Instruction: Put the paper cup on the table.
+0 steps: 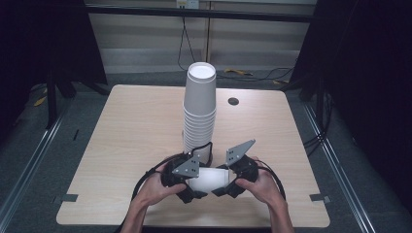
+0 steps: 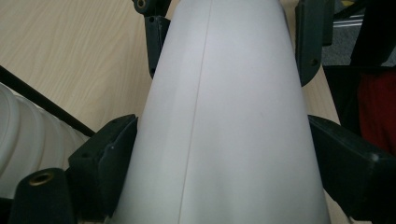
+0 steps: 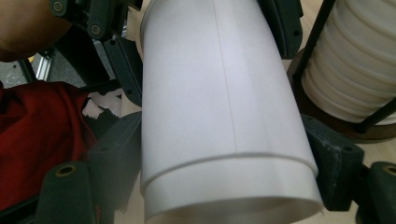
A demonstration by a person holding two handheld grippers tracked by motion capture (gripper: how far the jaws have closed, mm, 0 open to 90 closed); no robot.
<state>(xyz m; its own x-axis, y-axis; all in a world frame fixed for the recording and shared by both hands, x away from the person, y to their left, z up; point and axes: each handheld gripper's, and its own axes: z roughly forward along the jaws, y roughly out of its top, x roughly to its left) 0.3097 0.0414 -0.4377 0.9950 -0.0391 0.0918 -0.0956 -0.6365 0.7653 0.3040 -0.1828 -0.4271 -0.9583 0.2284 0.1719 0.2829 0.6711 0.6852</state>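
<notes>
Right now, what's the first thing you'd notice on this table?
A tall stack of white paper cups stands at the middle of the wooden table. Just in front of it, near the table's front edge, the left gripper and right gripper grip nested cups lying sideways between them.

The white paper cup (image 1: 210, 178) lies sideways between both grippers, and in the high view its two ends are hidden behind the left gripper (image 1: 187, 182) and the right gripper (image 1: 232, 178). In the left gripper view the cup's wide end runs off the bottom edge and its narrow end off the top. The base of the tall cup stack (image 1: 199, 108) is covered by the grippers' grey plates. The person's forearms are cut by the near edge.
</notes>
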